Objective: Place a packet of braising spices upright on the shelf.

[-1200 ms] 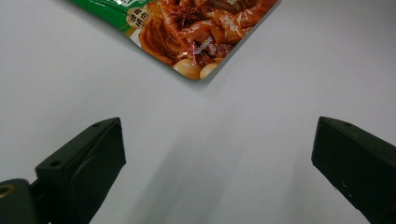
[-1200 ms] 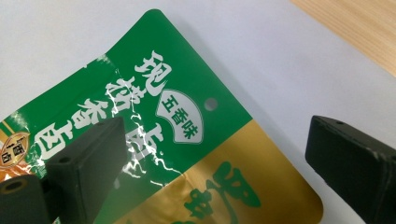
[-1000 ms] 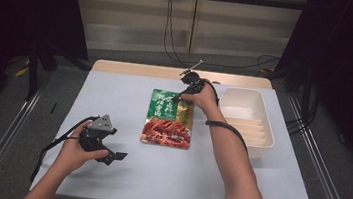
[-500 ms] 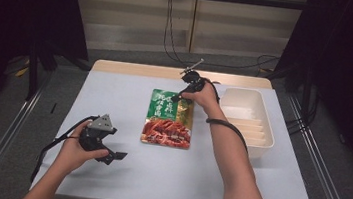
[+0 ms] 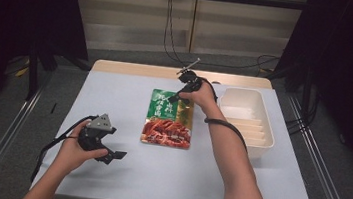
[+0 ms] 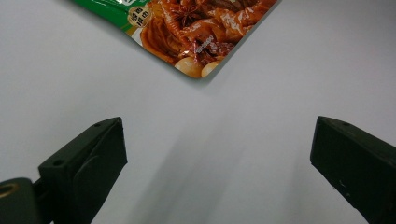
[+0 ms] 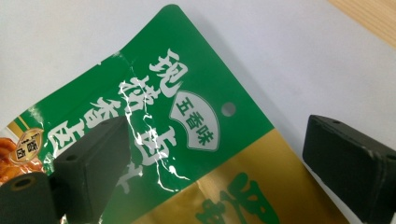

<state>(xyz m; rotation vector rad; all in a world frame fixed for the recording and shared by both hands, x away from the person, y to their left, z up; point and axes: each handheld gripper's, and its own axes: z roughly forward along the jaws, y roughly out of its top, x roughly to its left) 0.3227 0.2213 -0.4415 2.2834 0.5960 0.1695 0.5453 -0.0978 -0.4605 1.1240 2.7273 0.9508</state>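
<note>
The right gripper [image 5: 181, 91] is hovering over the far, green end of the pouch [image 5: 168, 118], its fingers [image 7: 93, 163] spreading wide and gripping nothing; in the right gripper view one finger is showing over the green print and the other over the bare table beside the pouch's gold strip. The left gripper [image 5: 110, 155] is sitting low near the table's front left, its fingers [image 6: 88, 163] also standing wide apart with nothing between them, pointing toward the pouch's near corner.

There is one pouch, lying flat at the middle of the table [image 5: 114, 97], and one white tray [image 5: 266, 135] lying just to its right, well apart from the left gripper. Two grippers are working, one in each hand.

Both gripper views are cutting the pouch off, so its full outline is appearing in the high view alone. The right hand is covering part of the pouch's far right corner. The tray's contents are hard to make out.

Open table is lying all around the left gripper and along the front edge; the pouch's left side is also having free room.
</note>
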